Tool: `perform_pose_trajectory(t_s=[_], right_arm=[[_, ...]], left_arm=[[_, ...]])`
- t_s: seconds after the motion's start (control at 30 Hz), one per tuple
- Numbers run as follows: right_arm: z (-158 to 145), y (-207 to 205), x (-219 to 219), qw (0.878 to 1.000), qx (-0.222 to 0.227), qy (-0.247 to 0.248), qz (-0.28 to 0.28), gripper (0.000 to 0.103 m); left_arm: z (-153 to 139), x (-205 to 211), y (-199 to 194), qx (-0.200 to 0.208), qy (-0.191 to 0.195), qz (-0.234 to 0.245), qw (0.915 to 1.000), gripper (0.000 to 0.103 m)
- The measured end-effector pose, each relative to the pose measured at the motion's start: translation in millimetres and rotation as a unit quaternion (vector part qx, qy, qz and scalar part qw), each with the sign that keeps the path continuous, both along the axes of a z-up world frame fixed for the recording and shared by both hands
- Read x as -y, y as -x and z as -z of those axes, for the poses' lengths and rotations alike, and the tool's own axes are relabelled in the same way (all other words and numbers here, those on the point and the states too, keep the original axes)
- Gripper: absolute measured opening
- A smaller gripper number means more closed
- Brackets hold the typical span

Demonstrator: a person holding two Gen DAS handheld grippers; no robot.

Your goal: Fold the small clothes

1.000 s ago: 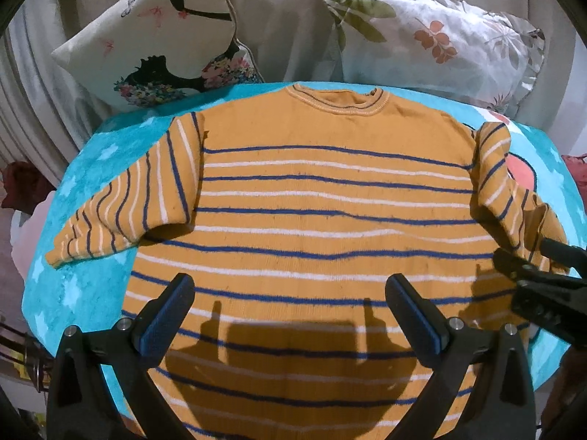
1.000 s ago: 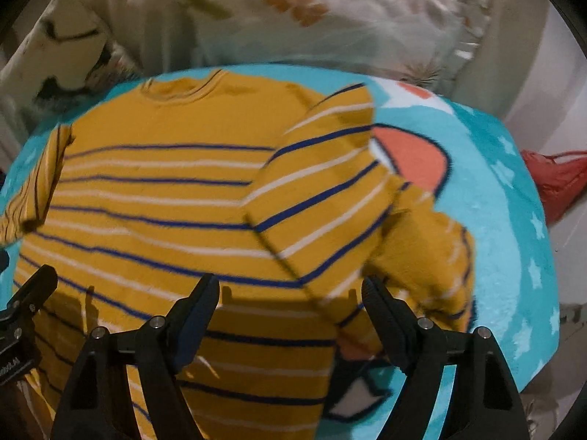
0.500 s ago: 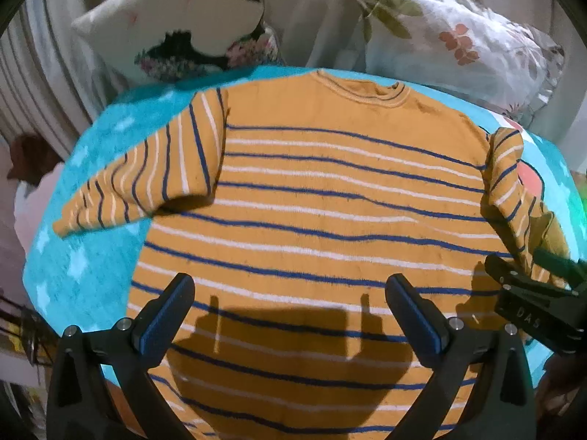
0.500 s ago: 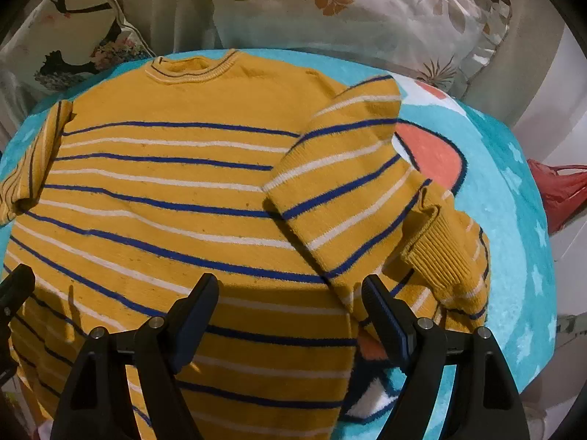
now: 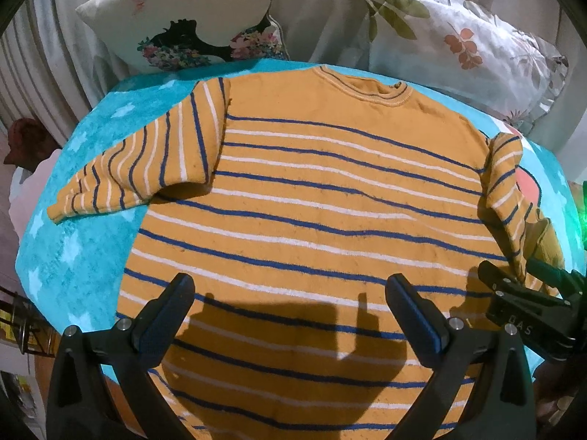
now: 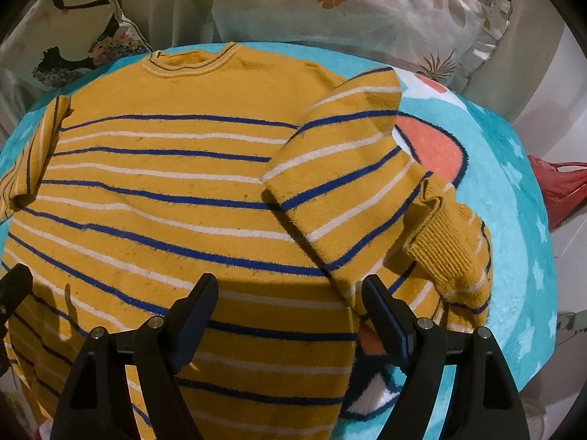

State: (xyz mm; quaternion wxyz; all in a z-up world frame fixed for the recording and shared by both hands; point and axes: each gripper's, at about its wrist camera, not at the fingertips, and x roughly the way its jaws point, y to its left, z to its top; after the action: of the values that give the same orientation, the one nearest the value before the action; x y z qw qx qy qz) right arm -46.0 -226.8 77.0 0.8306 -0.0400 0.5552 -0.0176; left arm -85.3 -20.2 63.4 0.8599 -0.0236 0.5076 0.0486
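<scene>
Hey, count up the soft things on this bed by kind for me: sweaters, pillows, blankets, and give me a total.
Striped sweater: 1
Pillows: 2, the bird-print pillow and the leaf-print pillow
Turquoise blanket: 1
Total: 4

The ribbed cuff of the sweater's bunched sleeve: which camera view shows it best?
The right wrist view: the ribbed cuff lies close and unobstructed there, just beyond the open right gripper. In the left wrist view it is only a dim sliver at the far right edge.
</scene>
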Motion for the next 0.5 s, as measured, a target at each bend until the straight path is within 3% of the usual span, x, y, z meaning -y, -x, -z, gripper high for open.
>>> perform_pose_trajectory(t_s=[0.5], right_arm=[[-1.5,12.1,-2.6,1.000,-0.001,-0.005,0.004,0.086]], left_arm=[[1.9,14.7,9.3,0.002,-0.017,0.030,0.9994,0.103]])
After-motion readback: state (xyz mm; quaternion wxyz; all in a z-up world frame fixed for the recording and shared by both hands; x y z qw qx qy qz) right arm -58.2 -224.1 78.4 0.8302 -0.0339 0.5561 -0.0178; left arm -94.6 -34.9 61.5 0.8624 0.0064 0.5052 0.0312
